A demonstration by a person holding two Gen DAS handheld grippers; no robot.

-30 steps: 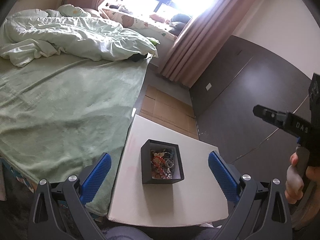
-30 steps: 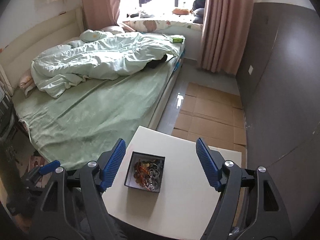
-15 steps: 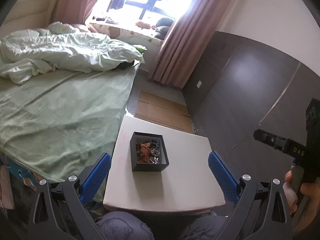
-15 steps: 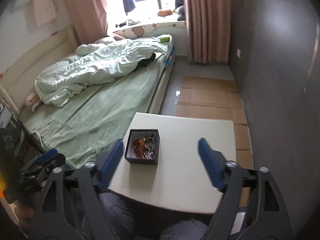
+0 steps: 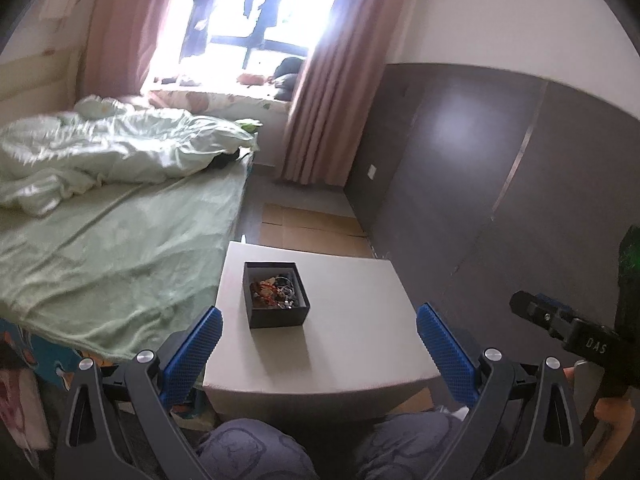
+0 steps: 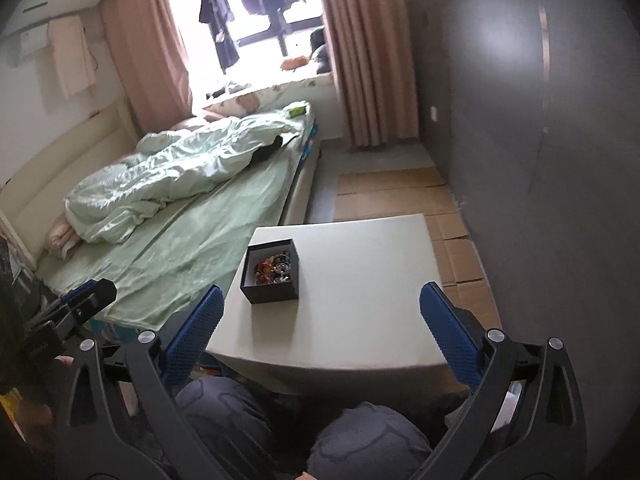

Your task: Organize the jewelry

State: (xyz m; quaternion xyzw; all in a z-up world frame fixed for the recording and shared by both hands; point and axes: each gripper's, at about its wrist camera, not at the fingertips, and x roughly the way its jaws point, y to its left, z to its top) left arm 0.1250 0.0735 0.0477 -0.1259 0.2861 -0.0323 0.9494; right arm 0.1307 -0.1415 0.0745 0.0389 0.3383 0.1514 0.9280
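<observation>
My right gripper (image 6: 320,328), its jaws just widened and empty, and my spread left gripper (image 5: 318,340) hung above the counter (image 6: 360,300), where the black jewelry box (image 6: 271,276) sat near the bed (image 6: 180,240).

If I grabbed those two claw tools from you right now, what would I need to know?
Left gripper: fingers wide apart, nothing between them, held above the near edge of the white table.
Right gripper: fingers have just been opening, now spread wide, nothing between them.
Black box: open, on the table's left part, a tangled heap of jewelry inside.
Done: nothing is sorted; no piece lies outside the box.
Left: reach in, lift the pieces out, arrange them. No other container is in view.
</observation>
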